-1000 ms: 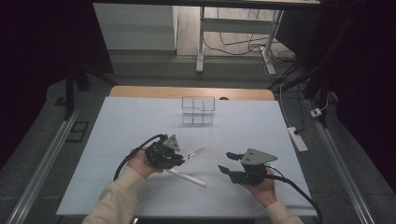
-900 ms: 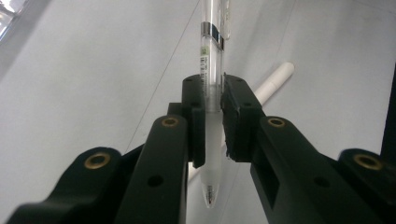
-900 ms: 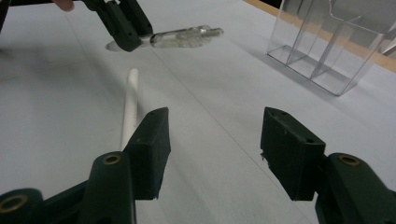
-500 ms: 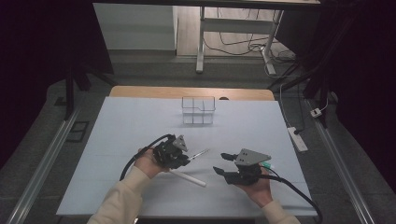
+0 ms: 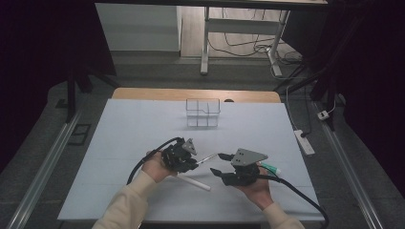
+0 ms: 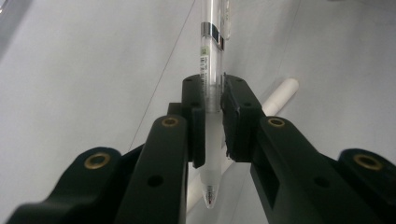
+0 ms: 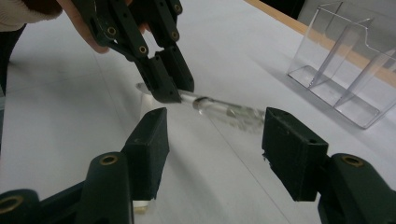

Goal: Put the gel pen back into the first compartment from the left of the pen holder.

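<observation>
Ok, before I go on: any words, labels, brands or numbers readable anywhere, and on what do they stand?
Nothing can be read.
Clear pen held in the left gripper: a small yellow-green label strip with dark print, too small to read.
Same pen, near its tip: a tiny reddish mark, blurred.
White pen on the table, clear divided organizer, right gripper: no text visible.
</observation>
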Demonstrator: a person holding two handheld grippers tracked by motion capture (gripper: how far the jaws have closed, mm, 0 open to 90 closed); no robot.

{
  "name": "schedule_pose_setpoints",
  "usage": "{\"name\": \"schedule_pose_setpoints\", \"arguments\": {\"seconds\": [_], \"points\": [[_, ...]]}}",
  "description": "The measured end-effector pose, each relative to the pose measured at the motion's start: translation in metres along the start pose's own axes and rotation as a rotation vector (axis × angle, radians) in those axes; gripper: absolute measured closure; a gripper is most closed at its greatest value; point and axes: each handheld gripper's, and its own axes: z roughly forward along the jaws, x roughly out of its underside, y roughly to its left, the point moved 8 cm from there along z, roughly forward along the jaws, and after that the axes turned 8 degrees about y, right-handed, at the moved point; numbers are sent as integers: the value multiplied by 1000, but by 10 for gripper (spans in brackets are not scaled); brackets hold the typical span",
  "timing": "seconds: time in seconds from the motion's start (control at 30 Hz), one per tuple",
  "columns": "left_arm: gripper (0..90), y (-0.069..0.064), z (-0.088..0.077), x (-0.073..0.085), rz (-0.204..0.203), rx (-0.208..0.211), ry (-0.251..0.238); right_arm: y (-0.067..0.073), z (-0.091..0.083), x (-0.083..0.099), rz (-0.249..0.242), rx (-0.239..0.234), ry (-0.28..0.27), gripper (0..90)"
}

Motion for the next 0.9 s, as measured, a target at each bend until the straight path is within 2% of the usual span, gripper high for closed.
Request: {"name": "schedule_pose_setpoints", "arguments": {"seconds": [0.4,0.73,0.9], "points": [[799,-1,8,-2,11,0,40,4,12,-11,-51,-9,28,406],[799,-8,11,-3,36,12,52,2,24,-3,-65,-14,98,403],[799,-10,8,-5,46,15,39,0,28,4,-112,19,163,412]]}}
